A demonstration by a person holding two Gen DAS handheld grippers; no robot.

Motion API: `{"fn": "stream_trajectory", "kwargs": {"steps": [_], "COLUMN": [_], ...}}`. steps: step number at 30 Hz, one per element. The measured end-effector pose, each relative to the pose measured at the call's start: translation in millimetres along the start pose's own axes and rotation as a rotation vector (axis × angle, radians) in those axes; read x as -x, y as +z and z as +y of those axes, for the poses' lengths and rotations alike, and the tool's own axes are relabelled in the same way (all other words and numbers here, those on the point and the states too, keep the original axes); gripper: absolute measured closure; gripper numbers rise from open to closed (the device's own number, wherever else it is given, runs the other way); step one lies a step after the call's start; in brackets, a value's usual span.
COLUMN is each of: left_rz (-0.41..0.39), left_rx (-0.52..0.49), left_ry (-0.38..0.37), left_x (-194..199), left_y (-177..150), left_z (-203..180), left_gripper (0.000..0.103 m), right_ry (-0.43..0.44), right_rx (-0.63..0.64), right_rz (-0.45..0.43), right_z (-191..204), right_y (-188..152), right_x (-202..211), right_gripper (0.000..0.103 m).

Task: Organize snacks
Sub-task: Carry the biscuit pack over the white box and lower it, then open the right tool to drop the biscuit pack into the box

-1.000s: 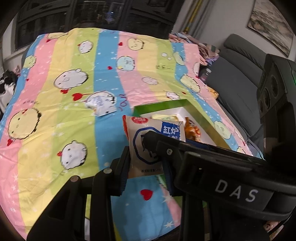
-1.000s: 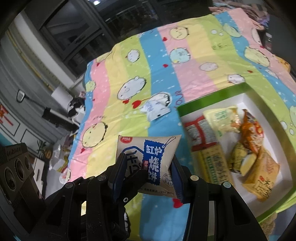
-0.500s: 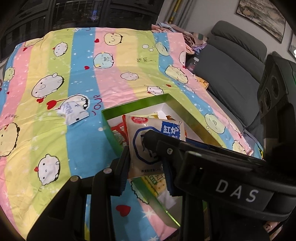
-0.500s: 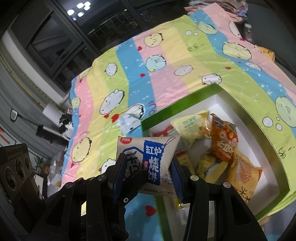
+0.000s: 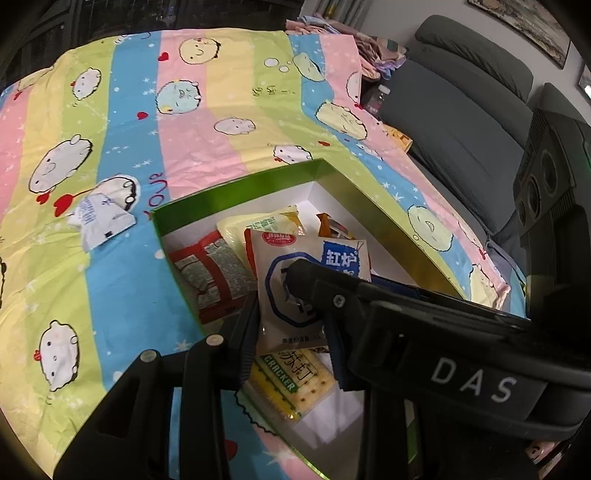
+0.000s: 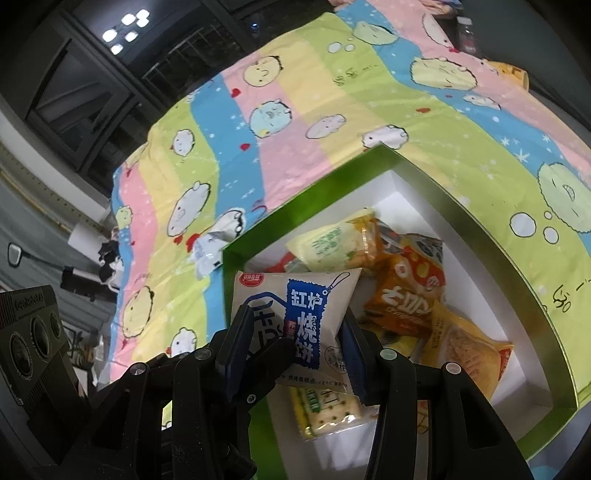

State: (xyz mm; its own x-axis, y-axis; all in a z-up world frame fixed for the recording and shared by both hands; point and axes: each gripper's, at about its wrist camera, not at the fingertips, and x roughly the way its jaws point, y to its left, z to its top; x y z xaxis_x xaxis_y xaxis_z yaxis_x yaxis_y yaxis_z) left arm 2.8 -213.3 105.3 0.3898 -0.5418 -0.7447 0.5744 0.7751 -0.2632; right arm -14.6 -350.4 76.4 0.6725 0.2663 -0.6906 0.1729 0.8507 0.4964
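Note:
A white and blue snack packet (image 5: pixel 295 288) is held between both grippers above a green-rimmed white box (image 5: pixel 236 192). My left gripper (image 5: pixel 291 332) is shut on the packet's lower part, and my right gripper (image 6: pixel 291 347) is shut on the same packet (image 6: pixel 303 310). The box (image 6: pixel 295 199) holds several snacks: a cracker pack (image 5: pixel 291 384), a red pack (image 5: pixel 210 273), a pale yellow pack (image 6: pixel 332 240) and orange packs (image 6: pixel 410 295). A small white packet (image 5: pixel 99 218) lies on the bedspread left of the box.
The striped cartoon bedspread (image 5: pixel 110 110) covers the bed. A grey sofa (image 5: pixel 461 110) stands to the right, with clothes piled at the far corner (image 5: pixel 332 29). Dark windows are behind the bed.
Both grippers have carried the packet rightward from over the bedspread to above the box. The grip on the packet is unchanged.

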Motion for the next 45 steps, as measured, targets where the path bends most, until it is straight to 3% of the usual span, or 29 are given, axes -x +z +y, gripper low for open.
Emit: {"fn": "stream_trajectory", "kwargs": {"steps": [20,30,45], "left_rz": [0.028,0.002,0.021], "left_rx": [-0.002,-0.021,-0.003], "left_ry": [-0.003,-0.015,-0.012], "left_x": [-20.2,-15.8,-25.3], "left_y": [1.3,7.2,9.9], "left_z": [1.9,-8.1,-6.1], "left_gripper": [0.067,0.068,0.065], "right_ry": [0.026,0.031,0.051], "right_rx": [-0.043,-0.044,-0.078], "right_rz": [0.005,-0.068,-0.081], "right_z": [-19.2,-21.0,-31.0], "right_y": [2.7,4.6,6.1], "right_x": [-13.6,1.7,-0.1], "right_gripper": [0.054,0.054,0.054]}}
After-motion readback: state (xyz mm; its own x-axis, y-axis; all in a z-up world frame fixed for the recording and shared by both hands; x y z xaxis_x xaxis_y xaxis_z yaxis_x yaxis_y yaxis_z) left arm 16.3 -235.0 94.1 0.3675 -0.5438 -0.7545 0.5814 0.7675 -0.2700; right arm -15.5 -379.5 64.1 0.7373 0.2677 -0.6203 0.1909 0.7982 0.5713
